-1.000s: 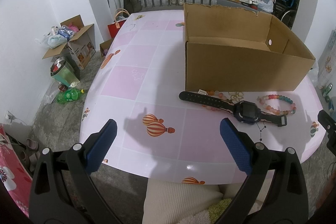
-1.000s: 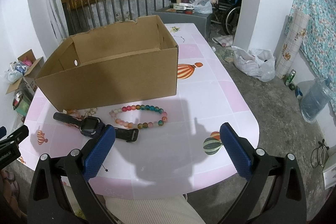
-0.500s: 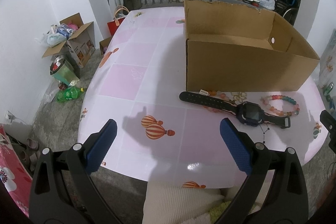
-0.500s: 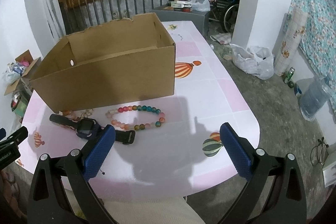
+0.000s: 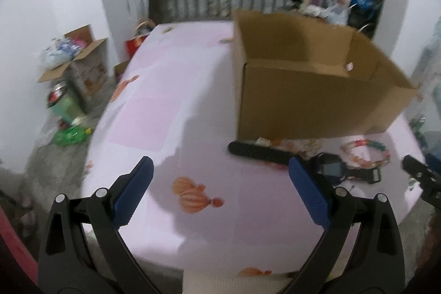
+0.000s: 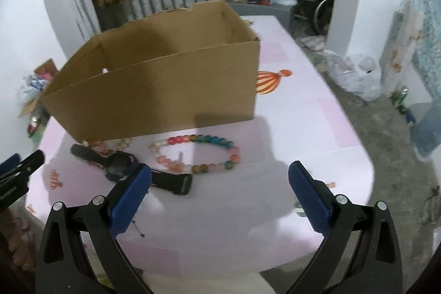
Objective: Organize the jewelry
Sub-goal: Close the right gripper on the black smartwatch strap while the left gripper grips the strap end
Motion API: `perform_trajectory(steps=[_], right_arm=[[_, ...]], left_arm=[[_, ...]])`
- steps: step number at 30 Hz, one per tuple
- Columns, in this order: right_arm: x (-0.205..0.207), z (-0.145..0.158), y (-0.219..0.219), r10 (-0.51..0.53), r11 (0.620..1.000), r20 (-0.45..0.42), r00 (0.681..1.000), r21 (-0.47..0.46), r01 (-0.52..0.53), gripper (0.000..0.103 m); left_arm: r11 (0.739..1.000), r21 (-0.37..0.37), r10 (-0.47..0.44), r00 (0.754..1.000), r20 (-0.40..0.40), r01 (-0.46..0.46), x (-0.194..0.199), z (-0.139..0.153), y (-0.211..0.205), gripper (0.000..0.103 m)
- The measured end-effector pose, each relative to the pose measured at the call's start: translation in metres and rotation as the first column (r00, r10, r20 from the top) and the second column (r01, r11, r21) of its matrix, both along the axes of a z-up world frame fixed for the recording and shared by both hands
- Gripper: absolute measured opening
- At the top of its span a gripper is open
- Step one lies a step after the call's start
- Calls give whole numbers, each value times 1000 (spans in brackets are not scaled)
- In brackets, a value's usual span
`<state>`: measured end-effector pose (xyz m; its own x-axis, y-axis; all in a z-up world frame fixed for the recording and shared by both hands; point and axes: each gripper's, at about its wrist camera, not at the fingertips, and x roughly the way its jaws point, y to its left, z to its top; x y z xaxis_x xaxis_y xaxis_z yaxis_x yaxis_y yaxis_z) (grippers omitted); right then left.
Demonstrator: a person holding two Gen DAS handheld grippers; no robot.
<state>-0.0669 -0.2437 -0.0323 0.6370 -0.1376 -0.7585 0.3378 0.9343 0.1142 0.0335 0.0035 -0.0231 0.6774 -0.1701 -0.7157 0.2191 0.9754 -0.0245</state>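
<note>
Jewelry lies on the pink counter (image 6: 303,128) in front of both claws: a bead bracelet (image 6: 197,153) of many colours just ahead of the right claw (image 6: 219,196), and a dark watch (image 6: 121,166) touching the view of its left finger. Behind them stands an open cardboard box (image 6: 165,84), with some small pale pieces (image 6: 110,143) at its foot. The right claw is wide open and holds nothing. The left claw (image 5: 220,190) is also wide open and empty, above the counter, with the watch (image 5: 328,168) just past its right finger.
</note>
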Motion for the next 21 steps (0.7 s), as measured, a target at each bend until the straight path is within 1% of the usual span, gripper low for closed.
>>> perform_trajectory(steps=[3,5,8,9,10,12,14,15,17,19,20,21], right_arm=[[-1,-1,2,27,999,29,999,17,-28,97],[-4,-2,2,40,999,40,998,29,-41,97],[-5,-8,5,75,995,36,997,69,-77,96],[-4,-11,7,91,992,33,995,84,-94,95],[-5,-12,7,100,990,30,994,93,-103,90],[-2,-18,9,121,985,18,993,121,-122,86],[1,-23,9,130,981,5,992,147,-129,76],[4,-25,7,129,979,-1,992,162,-127,74],[7,-29,4,125,975,-12,992,185,-121,65],[10,-33,0,119,972,-22,993,207,-112,59],[12,-36,-2,116,970,-27,993,218,-107,55],[13,-38,-3,117,968,-32,993,227,-106,54]], left_arm=[[994,-89,-68,998,13,68,2,-1,5,95],[980,-167,-110,994,7,109,4,-1,8,95],[958,-252,-138,990,0,134,7,-3,10,95],[949,-285,-144,989,-12,135,9,-5,10,95],[938,-318,-151,988,-25,135,12,-7,11,95],[925,-352,-164,986,-40,140,17,-12,10,95],[931,-339,-159,986,-39,137,20,-14,6,95],[937,-319,-160,986,-36,141,22,-15,3,95],[949,-276,-169,985,-29,155,25,-18,-1,95],[960,-224,-176,984,-25,166,32,-21,-8,95],[964,-205,-179,983,-29,169,35,-23,-10,95],[966,-192,-183,983,-34,173,38,-25,-12,95]])
